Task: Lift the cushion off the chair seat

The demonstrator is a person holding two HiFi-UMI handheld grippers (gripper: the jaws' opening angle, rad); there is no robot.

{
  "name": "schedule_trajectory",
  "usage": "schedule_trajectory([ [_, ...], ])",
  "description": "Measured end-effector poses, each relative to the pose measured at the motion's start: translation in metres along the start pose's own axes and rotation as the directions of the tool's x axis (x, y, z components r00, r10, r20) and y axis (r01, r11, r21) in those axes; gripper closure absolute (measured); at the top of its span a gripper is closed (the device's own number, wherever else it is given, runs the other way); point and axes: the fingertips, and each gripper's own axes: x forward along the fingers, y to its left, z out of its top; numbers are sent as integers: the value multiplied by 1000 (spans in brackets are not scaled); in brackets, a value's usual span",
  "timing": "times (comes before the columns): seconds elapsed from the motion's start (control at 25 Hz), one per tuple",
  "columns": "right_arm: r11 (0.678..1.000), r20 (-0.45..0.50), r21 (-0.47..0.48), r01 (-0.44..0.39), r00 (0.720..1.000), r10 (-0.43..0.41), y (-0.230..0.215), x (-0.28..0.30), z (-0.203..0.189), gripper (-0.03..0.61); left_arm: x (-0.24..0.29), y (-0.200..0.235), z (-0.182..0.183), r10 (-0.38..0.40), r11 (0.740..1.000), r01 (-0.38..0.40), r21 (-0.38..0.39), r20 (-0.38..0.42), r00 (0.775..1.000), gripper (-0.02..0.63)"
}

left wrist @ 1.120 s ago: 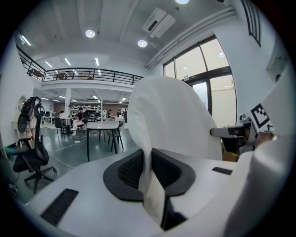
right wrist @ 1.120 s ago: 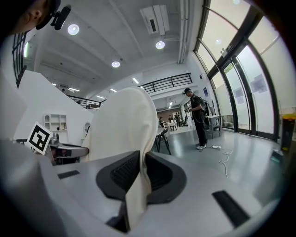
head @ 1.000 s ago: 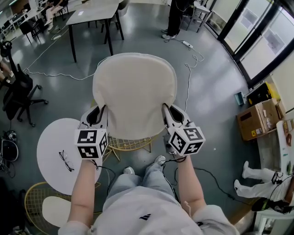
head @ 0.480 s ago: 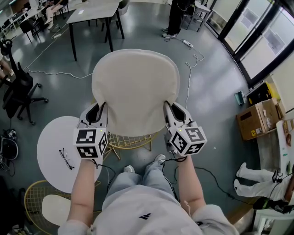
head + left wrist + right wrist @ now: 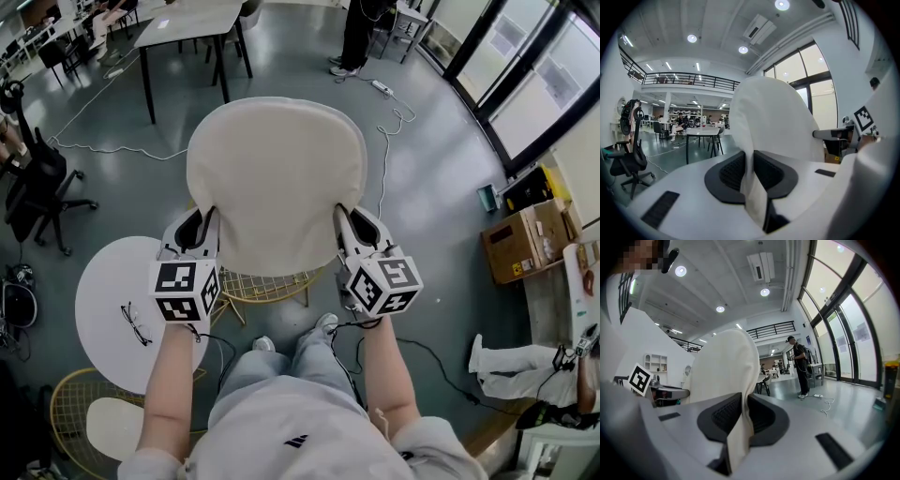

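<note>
Since a second ago the cream cushion [image 5: 277, 183] is sitting slightly higher in the head view, with its far edge closer to the dark-legged desk [image 5: 187, 33]. Both tongs are staying almost where they were. The left tongs [image 5: 201, 225] are gripping the cushion's left edge and the right tongs [image 5: 348, 225] are gripping its right edge, both pointing away from the person. In the left gripper view the dark pads [image 5: 731, 171] are standing narrow and pressing on a fold of the pale fabric. The right gripper view is showing the same pinch. The cushion is spreading out between the two tongs over the gold wire chair [image 5: 267, 292], whose seat is showing below the cushion's near edge. To the left, spectacles [image 5: 134, 328] are lying on a round white counter [image 5: 103, 291].
</note>
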Motion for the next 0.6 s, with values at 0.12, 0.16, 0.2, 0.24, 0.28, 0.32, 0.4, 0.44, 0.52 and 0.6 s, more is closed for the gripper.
schedule_trajectory([
  [0.12,1000,-2,1,4,1000,-4,-1,-1,1,526,0,-1,1,-3,1000,3,0,-2,1000,551],
  [0.16,1000,-3,1,5,1000,-5,-1,-1,1,526,1,-1,1,-3,1000,3,0,-3,1000,551],
  [0.2,1000,-4,1,6,1000,-6,-2,-1,1,526,1,-1,1,-3,1000,3,0,-3,1000,551],
  [0.24,1000,-4,1,6,1000,-6,-2,-1,1,526,1,-1,1,-3,1000,3,-1,-4,1000,551],
  [0.28,1000,-5,0,6,1000,-6,-2,0,1,526,2,-1,1,-3,1000,3,-2,-4,1000,551],
  [0.32,1000,-5,0,6,1000,-6,-2,0,1,526,2,-1,1,-2,1000,2,-3,-4,1000,551],
  [0.4,1000,-6,0,6,1000,-6,-2,1,1,526,3,0,1,-2,1000,2,-5,-4,1000,551],
  [0.44,1000,-6,0,6,1000,-6,-1,2,0,526,3,1,1,-2,1000,2,-6,-4,1000,551],
  [0.52,1000,-7,-2,6,1000,-6,1,4,0,526,4,4,0,-3,1000,3,-7,-4,1000,549],
  [0.6,1000,-8,-4,6,1000,-7,3,6,-1,526,4,7,-1,-3,1000,3,-8,-4,1000,551],
])
